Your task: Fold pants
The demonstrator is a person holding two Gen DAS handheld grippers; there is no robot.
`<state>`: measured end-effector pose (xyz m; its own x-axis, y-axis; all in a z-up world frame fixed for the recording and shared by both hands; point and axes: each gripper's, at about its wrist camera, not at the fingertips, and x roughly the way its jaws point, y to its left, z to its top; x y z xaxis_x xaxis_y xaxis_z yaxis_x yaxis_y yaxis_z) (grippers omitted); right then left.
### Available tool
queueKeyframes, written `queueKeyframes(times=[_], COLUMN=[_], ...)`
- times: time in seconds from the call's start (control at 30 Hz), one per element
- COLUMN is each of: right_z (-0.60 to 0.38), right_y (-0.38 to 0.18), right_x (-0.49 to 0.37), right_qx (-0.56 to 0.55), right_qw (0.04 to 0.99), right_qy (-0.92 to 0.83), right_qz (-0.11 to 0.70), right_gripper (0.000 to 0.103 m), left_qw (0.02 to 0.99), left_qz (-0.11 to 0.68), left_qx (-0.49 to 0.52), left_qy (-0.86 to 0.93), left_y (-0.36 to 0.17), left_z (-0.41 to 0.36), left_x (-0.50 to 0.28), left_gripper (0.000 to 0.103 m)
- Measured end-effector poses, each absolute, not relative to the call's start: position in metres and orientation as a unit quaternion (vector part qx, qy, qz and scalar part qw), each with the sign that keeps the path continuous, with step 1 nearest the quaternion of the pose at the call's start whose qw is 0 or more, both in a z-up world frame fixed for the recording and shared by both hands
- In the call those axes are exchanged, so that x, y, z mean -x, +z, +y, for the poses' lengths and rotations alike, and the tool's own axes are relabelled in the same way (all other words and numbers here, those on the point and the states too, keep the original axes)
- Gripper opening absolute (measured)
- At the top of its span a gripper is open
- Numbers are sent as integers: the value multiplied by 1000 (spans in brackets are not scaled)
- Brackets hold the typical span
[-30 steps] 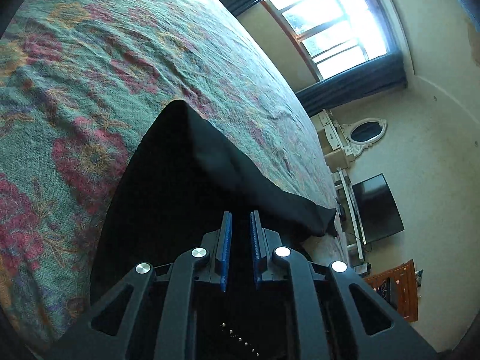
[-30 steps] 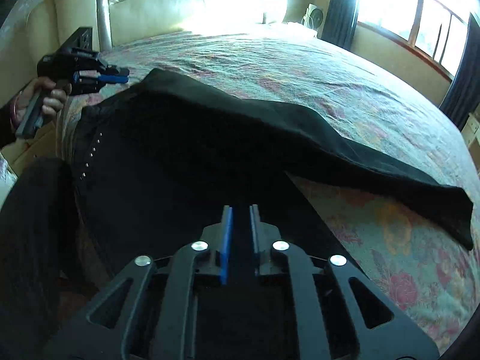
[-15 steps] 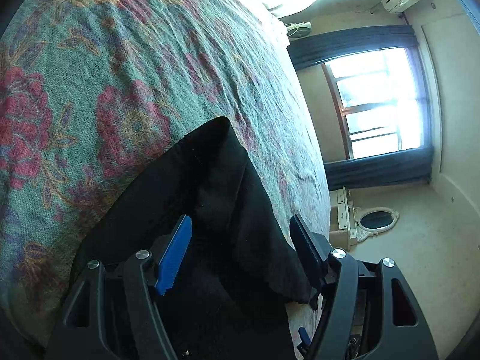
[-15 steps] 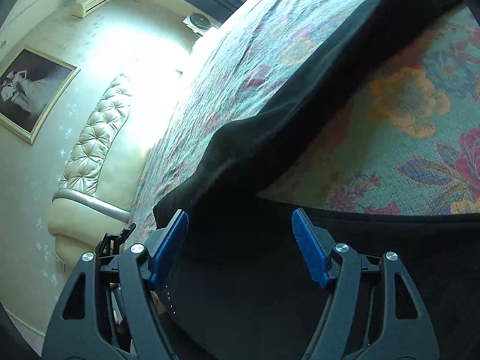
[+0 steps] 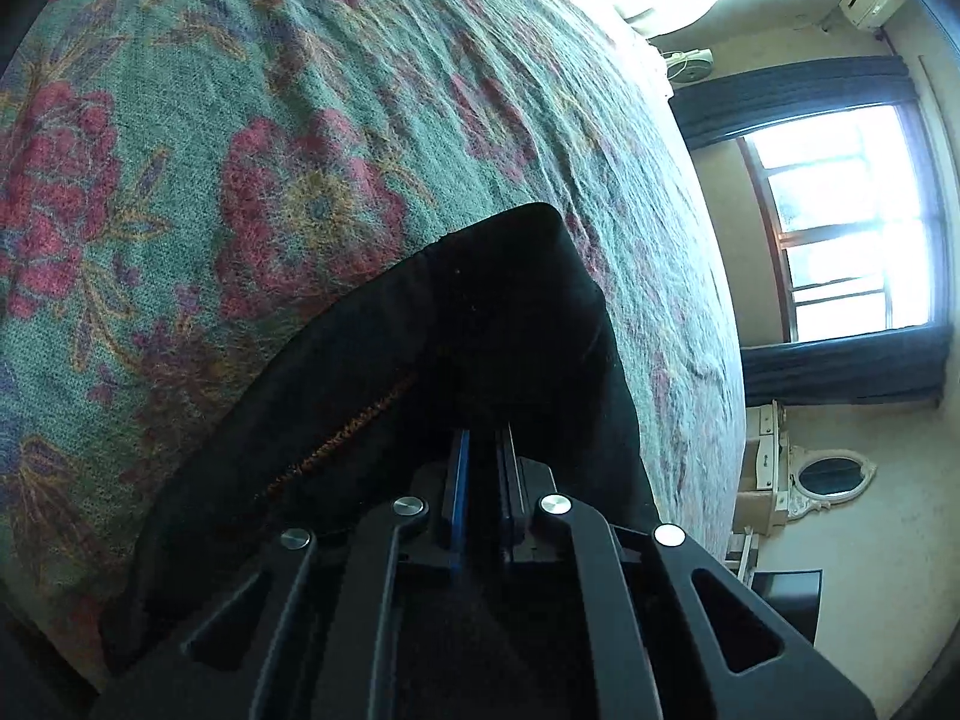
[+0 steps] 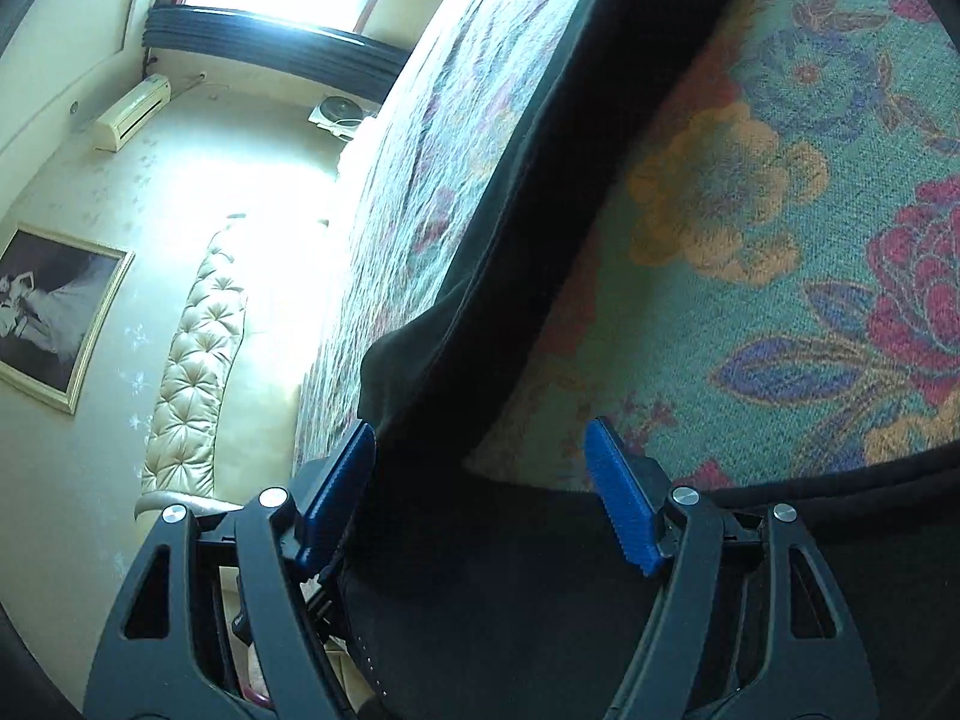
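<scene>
Pants: black pants (image 5: 456,360) lie on the bed's floral bedspread (image 5: 240,150); in the left wrist view a rounded corner of the cloth points toward 12 o'clock, with an orange stitched seam (image 5: 342,432) running along its 9 o'clock side.
Pants, right view: a long dark leg (image 6: 540,210) runs from the claw toward 1 o'clock across the bedspread (image 6: 780,240); more black cloth spreads along the lower edge of the view, from 6 o'clock round to 3 o'clock.
Left claw: the left claw (image 5: 480,468) has its two blue-faced fingers drawn close together, only a thin slit between them, with black cloth of the pants lying right at the tips; it looks clamped on the fabric, though the dark cloth makes the pinch itself hard to see.
Right claw: the right claw (image 6: 486,480) is spread wide, its blue pads (image 6: 618,510) well apart; the start of the leg passes between them, close to the 9 o'clock pad, and nothing is pinched.
Room, left view: a window (image 5: 852,222) with dark curtains at 3 o'clock, an oval mirror (image 5: 831,474) below it toward 4 o'clock.
Room, right view: a tufted cream headboard (image 6: 198,372) at 9 o'clock, a framed picture (image 6: 54,312) beside it, a wall air conditioner (image 6: 132,114) toward 10 o'clock.
</scene>
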<state>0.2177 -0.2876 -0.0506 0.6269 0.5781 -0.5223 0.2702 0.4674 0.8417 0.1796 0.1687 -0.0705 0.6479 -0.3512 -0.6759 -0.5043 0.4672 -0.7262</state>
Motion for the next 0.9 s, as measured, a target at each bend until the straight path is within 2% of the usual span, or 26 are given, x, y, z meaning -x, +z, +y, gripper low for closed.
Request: queueKeyframes(times=[0.13,0.3,0.33,0.37,0.4,0.43,0.47,0.6,0.63,0.7,0.73,0.77,0.9], right_z=[-288,-288,-287,-286,-285,-283,-283,-286,-287,-288,-288,-289,-292], right_y=[-53,-64,-64,-65,-66,-67,-67,-70,-69,-67,-67,-66,-66], right_x=[-243,-270,-274,-278,-281,-283,-284,-280,-278,-275,-275,-276,-277], right_qx=[-517,-547,-543,-535,-527,-520,-517,-526,-530,-540,-546,-549,-556], right_qw=[745,725,727,730,733,735,736,735,734,732,729,728,724], right_qy=[98,82,77,71,67,63,60,64,64,67,69,70,76], right_qz=[410,410,414,420,426,431,432,424,419,410,406,405,402], right_gripper=[72,72,68,55,47,31,19,15,14,14,14,14,14], left_qw=[744,740,739,736,732,727,722,710,705,694,687,679,684], left_qz=[419,407,403,399,396,392,388,368,363,354,348,338,317], left_qx=[518,534,539,545,553,563,572,600,609,627,637,651,657], left_qy=[46,38,34,30,28,25,23,-1,-5,-18,-14,-8,-3], left_y=[-69,-64,-64,-64,-66,-68,-69,-71,-71,-73,-75,-75,-65], left_z=[171,180,180,181,184,186,188,188,188,185,184,182,170], left_x=[-178,-169,-167,-166,-164,-163,-161,-152,-148,-143,-138,-133,-117], left_gripper=[1,1,1,1,1,1,1,1,6,31,54,62,63])
